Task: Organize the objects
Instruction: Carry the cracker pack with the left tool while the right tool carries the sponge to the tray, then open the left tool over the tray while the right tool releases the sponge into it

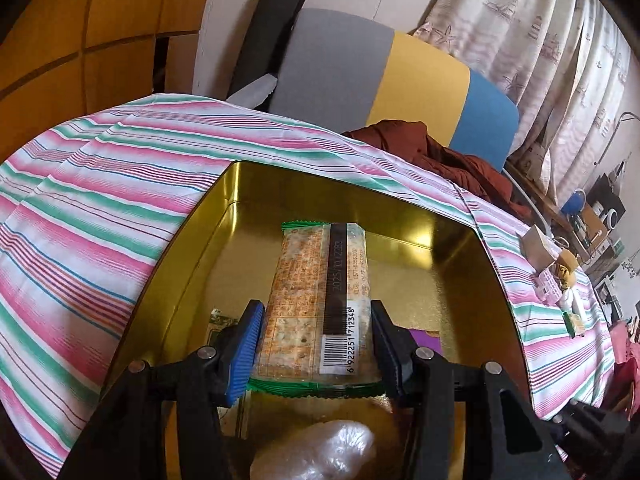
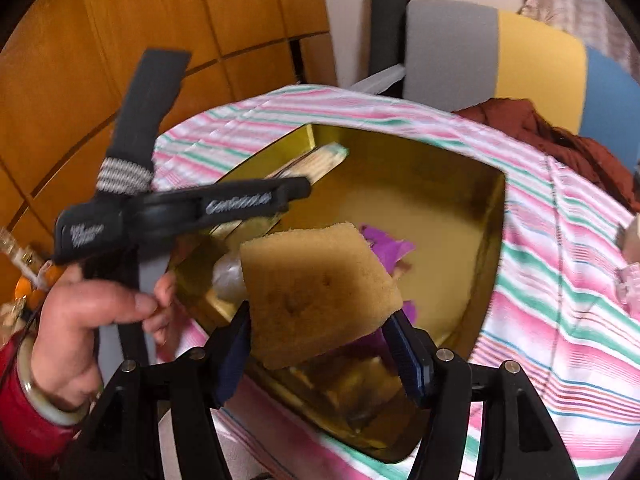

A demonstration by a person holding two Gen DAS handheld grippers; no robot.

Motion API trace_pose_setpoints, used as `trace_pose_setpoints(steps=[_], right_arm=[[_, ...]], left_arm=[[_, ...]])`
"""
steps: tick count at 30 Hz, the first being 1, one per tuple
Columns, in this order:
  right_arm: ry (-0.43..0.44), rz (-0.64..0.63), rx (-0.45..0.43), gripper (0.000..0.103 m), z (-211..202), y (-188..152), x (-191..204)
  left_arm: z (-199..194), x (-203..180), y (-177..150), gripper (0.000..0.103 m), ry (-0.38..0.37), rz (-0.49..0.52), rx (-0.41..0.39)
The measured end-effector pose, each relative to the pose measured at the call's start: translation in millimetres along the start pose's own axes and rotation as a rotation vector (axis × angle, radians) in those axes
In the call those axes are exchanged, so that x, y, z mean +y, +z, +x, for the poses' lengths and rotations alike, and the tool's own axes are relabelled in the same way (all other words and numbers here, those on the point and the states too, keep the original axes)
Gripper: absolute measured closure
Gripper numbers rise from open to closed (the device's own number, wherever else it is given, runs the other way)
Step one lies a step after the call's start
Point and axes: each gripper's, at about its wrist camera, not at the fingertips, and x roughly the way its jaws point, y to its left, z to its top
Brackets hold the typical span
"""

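a striped cloth (image 1: 100, 208) in pink, green and white is covering the table. a gold tin box (image 1: 452, 216) is sitting on the cloth, right under and in front of both tongs. far to the right of the left tongs, a little pile of small things (image 1: 556, 276) is lying on the cloth near its edge. a dark red cloth (image 1: 440, 152) is lying bunched up behind the box, at the far edge.
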Motion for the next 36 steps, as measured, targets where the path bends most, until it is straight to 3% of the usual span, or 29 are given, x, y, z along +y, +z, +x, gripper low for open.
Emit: trace_pose_setpoints(steps=[3, 7, 15, 21, 29, 36], right_arm=[[0.037, 0.041, 0.024, 0.036, 7.8, 0.3, -3.3], [0.064, 0.091, 0.024, 0.021, 7.0, 0.4, -7.0], [0.05, 0.141, -0.077, 0.013, -25.0, -5.9, -18.8], [0.043, 0.208, -0.129, 0.013, -40.1, -10.0, -35.6], [0.018, 0.254, -0.157, 0.013, -46.2, -12.4, -52.0], [-0.007, 0.304, -0.171, 0.013, -50.8, -17.6, -69.7]], left_arm=[[2.1, -1.8, 2.4, 0.05, 0.004, 0.008, 0.004], [5.1, -1.3, 4.3, 0.05, 0.009, 0.005, 0.009], [8.5, -5.1, 4.6, 0.05, 0.026, 0.025, 0.023], [6.5, -7.4, 4.3, 0.049, 0.061, 0.021, 0.023], [-16.4, -20.7, 1.1, 0.049, 0.132, 0.06, -0.05], [-24.3, -42.9, -4.7, 0.049, 0.163, 0.093, -0.04]])
